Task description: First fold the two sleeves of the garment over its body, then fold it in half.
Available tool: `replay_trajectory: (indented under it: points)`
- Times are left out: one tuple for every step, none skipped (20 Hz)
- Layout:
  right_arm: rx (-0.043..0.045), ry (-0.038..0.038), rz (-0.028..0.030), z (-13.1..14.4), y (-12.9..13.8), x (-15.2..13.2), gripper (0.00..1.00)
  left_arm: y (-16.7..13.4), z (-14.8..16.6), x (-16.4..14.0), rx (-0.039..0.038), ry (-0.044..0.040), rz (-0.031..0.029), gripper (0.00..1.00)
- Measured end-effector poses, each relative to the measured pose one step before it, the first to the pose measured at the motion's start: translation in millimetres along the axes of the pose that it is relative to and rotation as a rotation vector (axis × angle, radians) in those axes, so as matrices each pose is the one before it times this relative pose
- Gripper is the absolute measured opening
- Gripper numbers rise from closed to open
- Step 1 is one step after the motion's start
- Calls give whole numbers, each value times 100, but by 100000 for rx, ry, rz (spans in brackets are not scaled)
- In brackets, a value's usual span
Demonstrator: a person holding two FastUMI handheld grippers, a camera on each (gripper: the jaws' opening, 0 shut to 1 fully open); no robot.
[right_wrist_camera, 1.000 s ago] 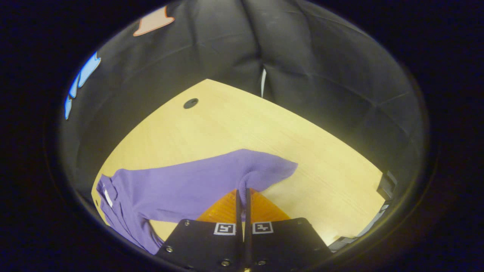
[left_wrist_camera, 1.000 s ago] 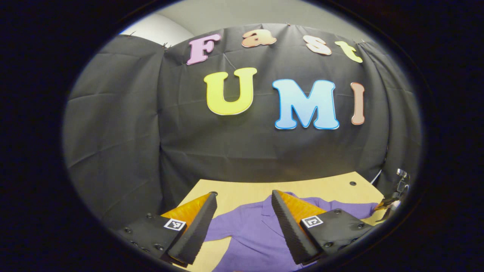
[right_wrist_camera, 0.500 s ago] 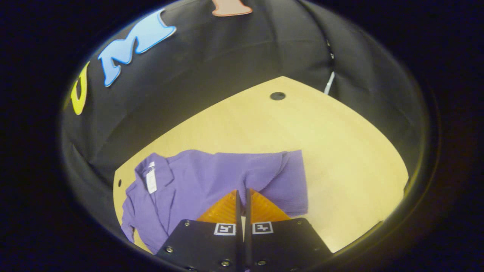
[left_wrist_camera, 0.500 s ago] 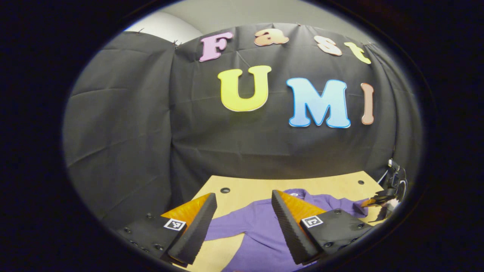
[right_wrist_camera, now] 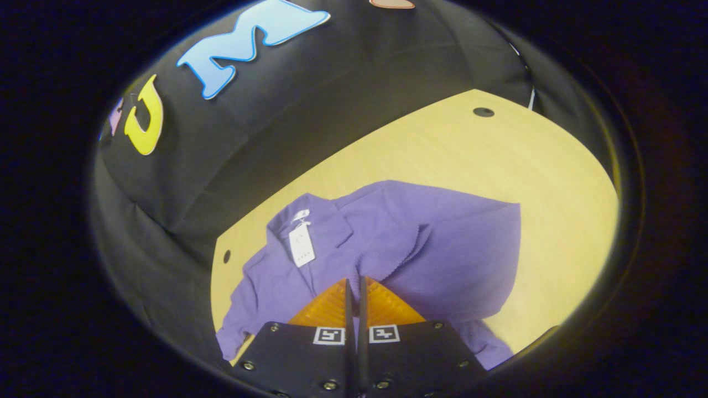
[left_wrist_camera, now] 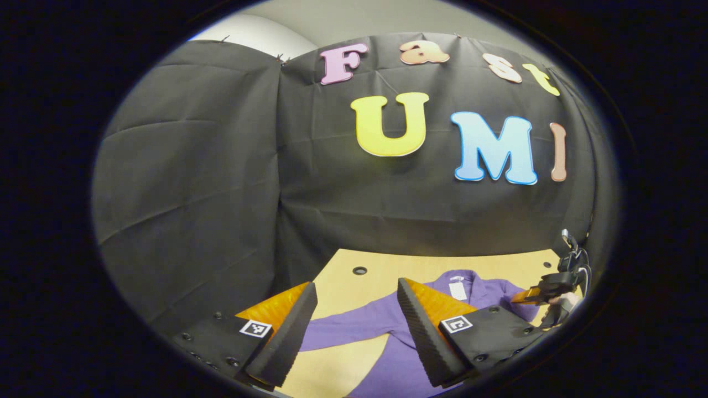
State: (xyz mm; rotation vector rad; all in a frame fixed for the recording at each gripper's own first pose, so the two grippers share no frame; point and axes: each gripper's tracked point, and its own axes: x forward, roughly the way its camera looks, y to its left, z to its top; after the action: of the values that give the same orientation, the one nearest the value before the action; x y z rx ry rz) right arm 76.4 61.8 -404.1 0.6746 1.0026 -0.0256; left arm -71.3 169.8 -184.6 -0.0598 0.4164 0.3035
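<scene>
Item: one purple collared shirt point(right_wrist_camera: 387, 243), lying on the light wooden table point(right_wrist_camera: 442, 149) with its collar toward the booth wall. We count one white tag point(right_wrist_camera: 301, 246) at the collar and two sleeves. One sleeve point(right_wrist_camera: 459, 260) is turned over the body on the side away from the tag; the other sleeve point(left_wrist_camera: 343, 323) lies stretched out flat from the body.

Handling, as we judge it: thin soft knit, light, limp, no stiffness at all. It drapes and wrinkles at the fold and will sag from any single hold. It is not fragile and hardly slippery against ribbed pads. Best taken at a hem or cuff edge, where the cloth is doubled; for the halving fold, at both bottom corners together.

Tools: two grippers.
- Right gripper point(right_wrist_camera: 354, 284): fingers pressed together, a fold of the turned-over sleeve's edge apparently pinched between the tips, over the body near the collar. It also shows in the left gripper view, beyond the collar point(left_wrist_camera: 539, 296).
- Left gripper point(left_wrist_camera: 354, 309): fingers wide apart, holding nothing, raised above the outstretched sleeve.

Table fittings: we count two dark round holes point(right_wrist_camera: 484, 112) in the right gripper view.
</scene>
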Motion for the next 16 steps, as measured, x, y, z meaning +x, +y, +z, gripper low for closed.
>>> replay_trajectory:
  points:
    - [-661, -615, 1020, -356, 872, -26, 1, 504, -235, -22, 231, 506, 544, 98]
    - [-836, -173, 624, -296, 602, 65, 2, 310, -170, 55, 132, 346, 358, 98]
    - [-491, -343, 1106, -332, 858, -131, 1, 149, -194, 100, 43, 251, 53, 98]
    - [-811, -456, 1252, -308, 941, -4, 2, 480, -85, -7, 123, 354, 31, 98]
    - [-1447, -526, 1293, -299, 808, -190, 1, 253, -62, 244, 108, 150, -122, 95]
    - [-1570, -395, 1303, -249, 896, -145, 1, 68, 37, 143, 96, 35, -221, 95]
    - [-1547, -76, 1679, -470, 1104, 99, 1, -37, 23, 148, 103, -19, -448, 98]
    - [-1237, 506, 1275, -409, 979, 71, 1, -91, 74, 74, 228, -71, -692, 98]
    - [-1261, 342, 1296, -568, 1067, 137, 1, -166, 9, 46, 273, -187, -807, 98]
    - [-1095, 900, 1567, -508, 880, 141, 1, -150, 88, -20, 250, -117, -745, 98]
    - [-568, 1012, 1878, -681, 1042, 311, 1, -16, -119, -24, 68, -4, -590, 98]
    - [-893, 890, 1527, -462, 862, 193, 1, 36, -91, 3, -35, 148, -396, 95]
    - [-1142, 827, 1259, -584, 843, 213, 1, 104, -63, 102, -104, 338, -308, 95]
    - [-850, 995, 1506, -494, 908, 300, 1, 143, -82, 89, -40, 340, -201, 98]
    - [-975, 989, 1615, -660, 1018, 424, 1, 241, -118, -33, 202, 318, 111, 95]
    - [-164, 732, 1854, -378, 867, 508, 1, 410, -83, -107, 337, 219, 187, 98]
